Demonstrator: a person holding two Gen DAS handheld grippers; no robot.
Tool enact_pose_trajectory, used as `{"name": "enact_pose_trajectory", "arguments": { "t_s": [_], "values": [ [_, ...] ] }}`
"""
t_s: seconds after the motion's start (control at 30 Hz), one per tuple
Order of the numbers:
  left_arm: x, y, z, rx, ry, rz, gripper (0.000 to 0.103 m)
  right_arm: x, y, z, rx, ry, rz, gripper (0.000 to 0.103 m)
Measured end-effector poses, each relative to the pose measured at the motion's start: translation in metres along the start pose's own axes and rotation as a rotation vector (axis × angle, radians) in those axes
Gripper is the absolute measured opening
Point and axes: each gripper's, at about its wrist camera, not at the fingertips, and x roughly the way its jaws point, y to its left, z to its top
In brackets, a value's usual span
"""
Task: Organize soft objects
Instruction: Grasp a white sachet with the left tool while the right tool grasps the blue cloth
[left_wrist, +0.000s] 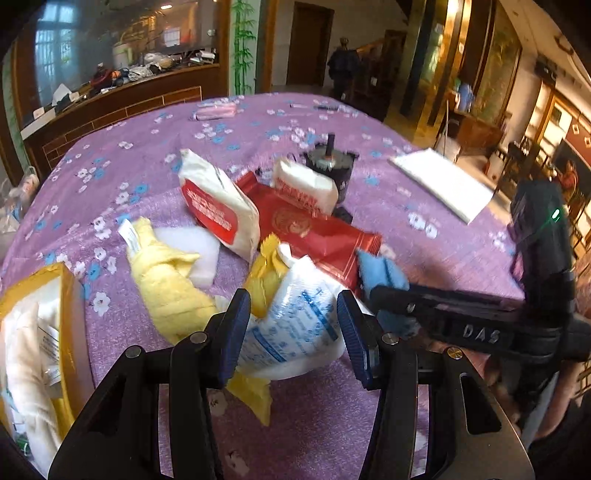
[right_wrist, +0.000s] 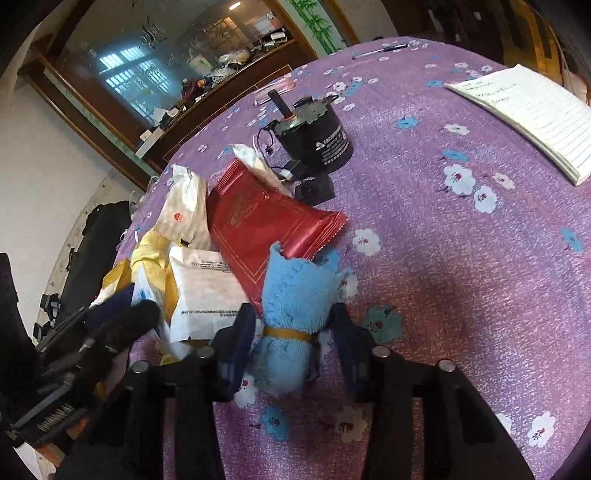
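low over the table, the right gripper has its fingers spread around a blue towel roll, not touching it. the left gripper is spread too, flanking a white blue-printed pack. a red pouch overlaps the roll's far end; a yellow towel lies alongside; a black motor stands behind.

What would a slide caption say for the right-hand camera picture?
Open right gripper straddles a rolled blue towel beside a red packet on the purple floral tablecloth.
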Motion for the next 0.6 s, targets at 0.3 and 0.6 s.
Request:
{"name": "enact_pose_trajectory", "arguments": {
  "t_s": [0.3, 0.6],
  "values": [
    [-0.006, 0.003, -0.019, -0.074, 0.024, 0.010, 0.016, -0.006, 0.014, -0.003, -0.087, -0.048, 0.011, 0.027],
    [-0.067, 0.038, -0.041, -0.360, -0.030, -0.163, 0.015, -0.017, 0.012, -0.012, -0.075, -0.061, 0.038, 0.026]
  ]
}}
